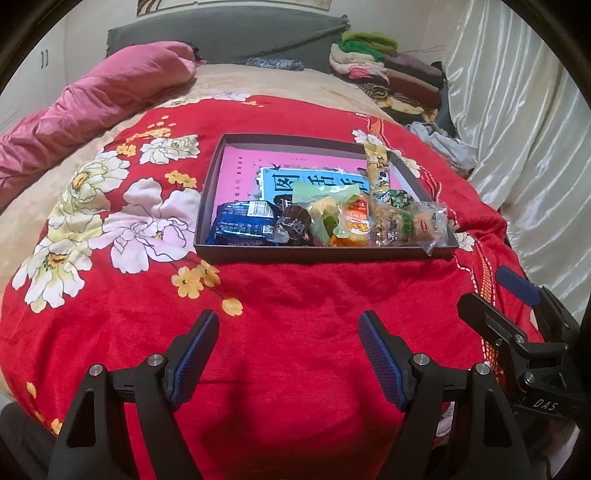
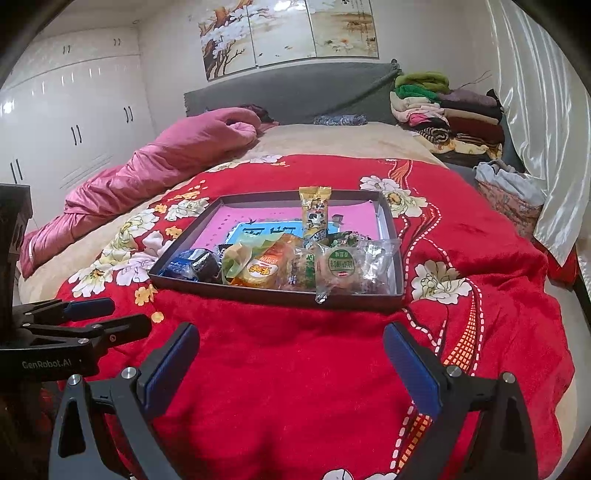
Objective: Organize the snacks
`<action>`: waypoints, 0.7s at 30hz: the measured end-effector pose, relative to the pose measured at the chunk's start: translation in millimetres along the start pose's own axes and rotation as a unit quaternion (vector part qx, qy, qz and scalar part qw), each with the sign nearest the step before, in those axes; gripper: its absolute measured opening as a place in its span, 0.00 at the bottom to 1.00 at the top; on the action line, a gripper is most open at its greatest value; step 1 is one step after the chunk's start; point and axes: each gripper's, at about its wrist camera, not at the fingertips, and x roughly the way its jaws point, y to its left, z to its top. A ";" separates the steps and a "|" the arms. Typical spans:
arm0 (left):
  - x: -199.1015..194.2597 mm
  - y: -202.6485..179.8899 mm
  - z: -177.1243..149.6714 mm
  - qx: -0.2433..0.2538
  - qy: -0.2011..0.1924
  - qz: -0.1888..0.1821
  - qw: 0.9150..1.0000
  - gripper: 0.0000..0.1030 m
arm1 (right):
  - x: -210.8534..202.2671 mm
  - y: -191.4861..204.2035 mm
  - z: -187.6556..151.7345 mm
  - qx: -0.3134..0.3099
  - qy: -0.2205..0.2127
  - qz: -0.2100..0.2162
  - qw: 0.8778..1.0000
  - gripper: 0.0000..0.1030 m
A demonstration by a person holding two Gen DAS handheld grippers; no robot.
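Both claws, left claw (image 1: 288,354) and right claw (image 2: 291,365), hang wide open and empty before light, crinkly, slippery snack packets (image 2: 295,262); best pinched at sealed edges.

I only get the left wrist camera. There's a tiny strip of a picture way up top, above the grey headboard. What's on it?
Observer: The right wrist view shows the whole painting. It has three panels, with white blossoms on a branch at the left.
Operator: Cool! Is my other one holding a snack?
Observer: No. The right hand-held gripper is open, with only the red blanket between its fingers.
Operator: Does my left one have a name on it?
Observer: Yes. From the right wrist view, the side of the left hand-held gripper reads GenRobot.AI.
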 end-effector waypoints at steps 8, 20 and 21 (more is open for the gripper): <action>1.1 -0.6 -0.1 0.003 0.002 0.000 1.000 0.77 | 0.8 0.0 0.5 0.001 0.001 -0.002 1.000 0.98; 3.2 6.7 6.4 -0.014 -0.002 -0.011 1.000 0.77 | 1.5 -2.0 0.9 0.000 -0.001 -0.003 1.000 0.98; 3.2 8.3 7.5 -0.017 -0.005 -0.009 1.000 0.77 | 2.0 -2.5 1.4 0.001 -0.001 -0.004 1.000 0.98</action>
